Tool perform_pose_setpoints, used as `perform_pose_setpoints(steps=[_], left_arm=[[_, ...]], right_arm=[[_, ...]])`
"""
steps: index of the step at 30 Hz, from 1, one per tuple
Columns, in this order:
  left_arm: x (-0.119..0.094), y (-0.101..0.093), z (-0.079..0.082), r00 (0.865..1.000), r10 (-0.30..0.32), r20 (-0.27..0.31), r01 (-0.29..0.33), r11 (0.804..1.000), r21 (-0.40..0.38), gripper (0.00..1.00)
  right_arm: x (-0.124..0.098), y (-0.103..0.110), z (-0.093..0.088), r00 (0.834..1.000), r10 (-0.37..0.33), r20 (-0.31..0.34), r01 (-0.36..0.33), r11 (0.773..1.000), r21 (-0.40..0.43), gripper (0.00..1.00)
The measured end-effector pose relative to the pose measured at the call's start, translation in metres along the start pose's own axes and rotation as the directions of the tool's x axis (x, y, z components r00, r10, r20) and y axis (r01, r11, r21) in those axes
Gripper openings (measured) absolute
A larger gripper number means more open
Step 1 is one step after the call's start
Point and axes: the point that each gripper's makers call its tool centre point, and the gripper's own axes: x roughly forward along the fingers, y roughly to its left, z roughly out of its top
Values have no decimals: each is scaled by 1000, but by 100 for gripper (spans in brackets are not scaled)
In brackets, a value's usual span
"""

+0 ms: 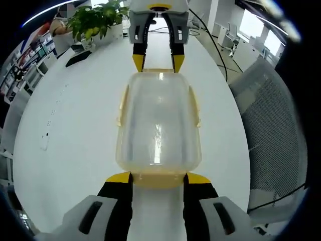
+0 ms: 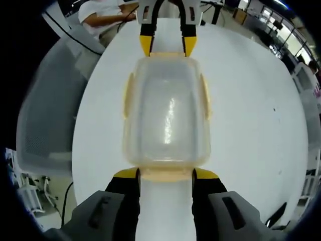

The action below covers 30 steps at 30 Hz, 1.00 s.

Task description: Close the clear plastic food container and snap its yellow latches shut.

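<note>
The container (image 1: pixel 158 123) sits on the white table (image 1: pixel 75 130) w/ lid on, squarely between the two grippers, one at each short end. Left gripper (image 1: pixel 158 177) has its fingers spread, tips just outside the near end latch, gripping nothing. Right gripper (image 2: pixel 165 173) is the same at the opposite end: fingers apart, flanking that end, nothing held. Each also appears beyond the container in the other's view.

To do this well, I'd say press both end latches down together so the box doesn't skid, then do the side latches (image 2: pixel 128 95); whether those are snapped yet I can't tell.

Table is glossy and probably slippery. Office room: plant (image 1: pixel 95 22) beyond the left fingers, mesh chair (image 1: pixel 278 130) to their right, a person (image 2: pixel 100 15) seated past the right fingers.
</note>
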Motion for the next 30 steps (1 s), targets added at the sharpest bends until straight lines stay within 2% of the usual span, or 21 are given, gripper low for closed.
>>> perform_pose_setpoints(steps=[10, 17, 23, 28, 30], left_arm=[[-3, -1, 1, 999, 20, 36, -20, 1000, 7, 35], [-8, -3, 1, 998, 22, 51, -23, 1000, 11, 37], [-17, 1, -1, 997, 56, 56, -54, 998, -30, 38], [-27, 12, -4, 990, 131, 55, -124, 985, -118, 37], [-30, 11, -3, 988, 143, 64, -131, 979, -158, 37]], right_arm=[[1, -1, -3, 1000, -24, -6, 24, 999, -22, 38], [-5, -1, -3, 999, -37, 4, 37, 999, 6, 40], [-15, -1, 1, 998, -58, 33, 56, 996, 74, 41], [-23, -3, 1, 994, -97, 51, 89, 984, 154, 39], [-26, -6, 0, 991, -126, 52, 113, 973, 201, 37]])
